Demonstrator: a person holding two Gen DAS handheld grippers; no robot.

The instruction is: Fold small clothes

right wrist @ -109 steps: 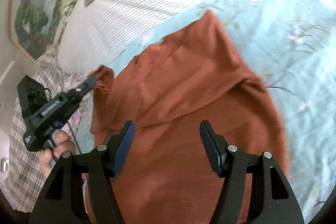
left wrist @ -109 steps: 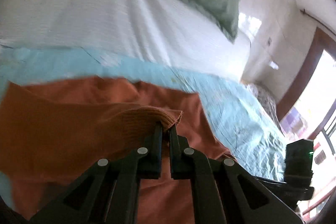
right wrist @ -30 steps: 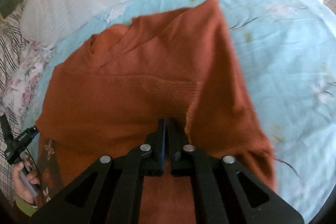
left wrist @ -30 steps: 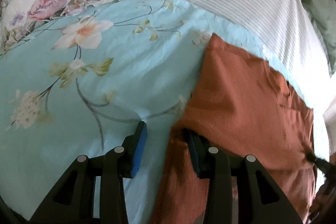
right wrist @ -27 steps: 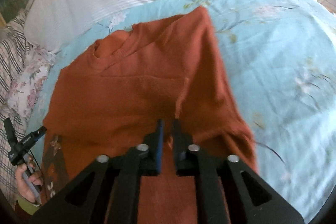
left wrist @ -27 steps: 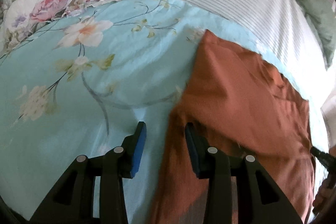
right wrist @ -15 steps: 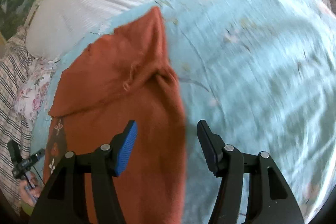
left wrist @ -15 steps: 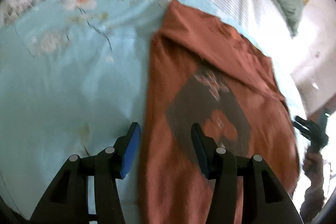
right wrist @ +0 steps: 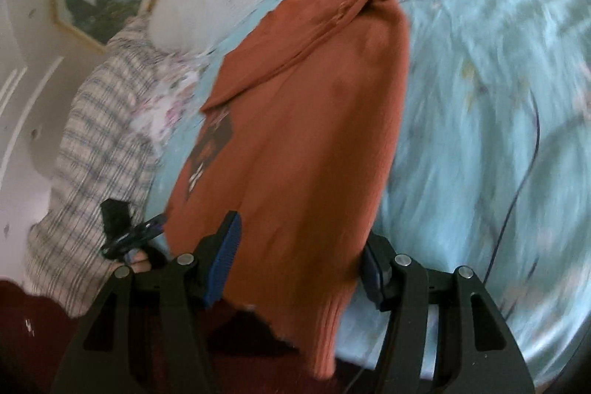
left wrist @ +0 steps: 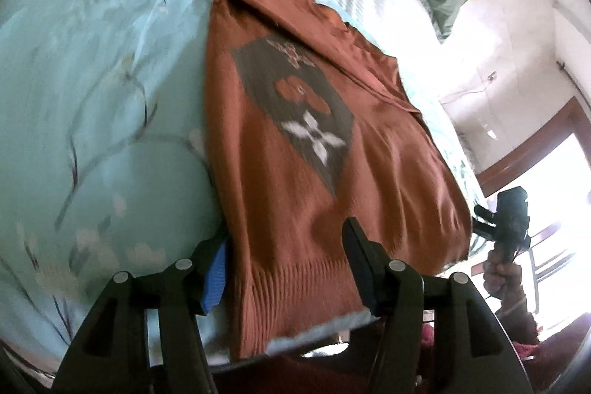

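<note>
One orange sweater [left wrist: 369,150] | flat on floral bedsheet [left wrist: 92,80] | unheld

1. Daylight floods in from a window [left wrist: 561,180] at the right edge of the left wrist view, blown out to pure white with glare on the pale wall [left wrist: 509,36] beside it.
2. The blue bedsheet [right wrist: 498,106] in the right wrist view is streaked with motion blur.
3. Both fisheye views bend hard at the rims, with black corners.
4. The sweater [left wrist: 295,172] is evenly lit, its knit soft and slightly blurred.
</note>
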